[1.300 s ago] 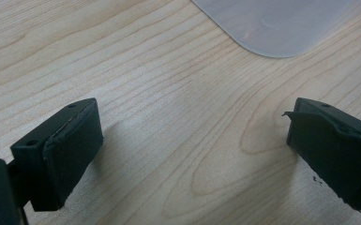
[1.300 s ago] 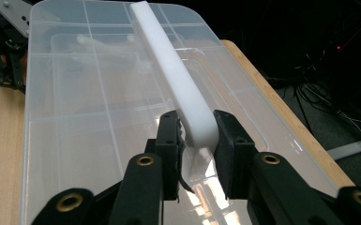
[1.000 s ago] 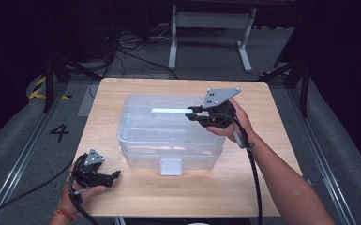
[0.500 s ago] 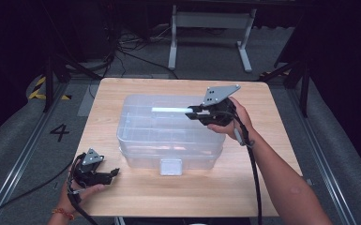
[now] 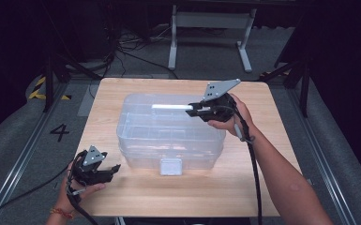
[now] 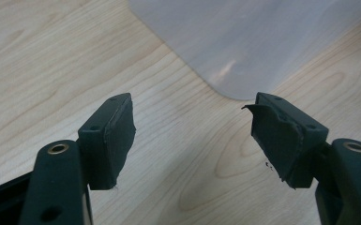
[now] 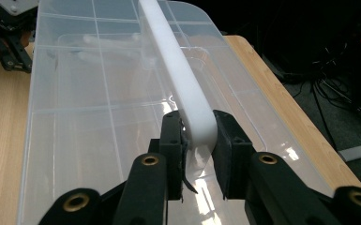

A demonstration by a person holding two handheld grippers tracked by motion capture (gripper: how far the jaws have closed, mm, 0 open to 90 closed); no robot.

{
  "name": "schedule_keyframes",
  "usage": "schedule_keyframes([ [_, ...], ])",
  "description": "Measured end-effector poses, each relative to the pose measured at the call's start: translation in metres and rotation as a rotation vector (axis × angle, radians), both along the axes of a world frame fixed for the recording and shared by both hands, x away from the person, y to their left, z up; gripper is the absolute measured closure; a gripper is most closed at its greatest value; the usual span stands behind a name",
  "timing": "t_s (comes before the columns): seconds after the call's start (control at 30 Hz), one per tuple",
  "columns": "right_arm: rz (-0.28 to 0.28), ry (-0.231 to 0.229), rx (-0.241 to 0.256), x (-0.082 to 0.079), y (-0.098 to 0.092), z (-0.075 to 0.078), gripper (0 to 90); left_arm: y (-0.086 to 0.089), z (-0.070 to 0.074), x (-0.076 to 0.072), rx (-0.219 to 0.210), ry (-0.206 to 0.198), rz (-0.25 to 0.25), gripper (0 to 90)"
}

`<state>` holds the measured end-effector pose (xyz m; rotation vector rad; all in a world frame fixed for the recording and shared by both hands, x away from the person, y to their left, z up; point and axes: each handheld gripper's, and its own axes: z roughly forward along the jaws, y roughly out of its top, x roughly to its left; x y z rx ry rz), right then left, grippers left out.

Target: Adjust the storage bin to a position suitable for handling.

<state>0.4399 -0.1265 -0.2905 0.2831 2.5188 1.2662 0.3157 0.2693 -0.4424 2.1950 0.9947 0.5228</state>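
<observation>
A clear plastic storage box with inner dividers sits in the middle of the wooden table. A white bar handle runs across its lid. My right gripper is shut on the handle's right end; in the right gripper view the white handle is pinched between the pads of the right gripper, above the box lid. My left gripper is low at the table's front left, open and holding nothing. In the left gripper view, the left gripper points at a rounded box corner.
A grey latch sits on the box's front wall. Bare wood lies in front of the box and along its right side. A metal stand and cables lie on the dark floor beyond the table. My left gripper shows far off in the right gripper view.
The left gripper has shifted slightly near the table's front left edge and stays open. The right gripper stays clamped on the white handle with almost no movement.
</observation>
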Motion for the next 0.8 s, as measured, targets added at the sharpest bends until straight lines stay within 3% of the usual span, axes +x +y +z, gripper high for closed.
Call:
schedule_keyframes([
  [0.4, -0.008, 0.026, 0.009, 0.008, 0.0, 0.005, 75.7, -0.016, 0.039, -0.011, -0.086, -0.081, -0.013, 37.2],
  [0.6, -0.011, 0.037, 0.012, 0.011, 0.0, 0.008, 75.6, -0.02, 0.051, -0.01, -0.083, -0.113, -0.017, 40.8],
  [0.8, -0.018, 0.051, 0.026, 0.016, -0.001, 0.01, 75.5, -0.022, 0.053, -0.006, -0.091, -0.11, -0.02, 41.4],
])
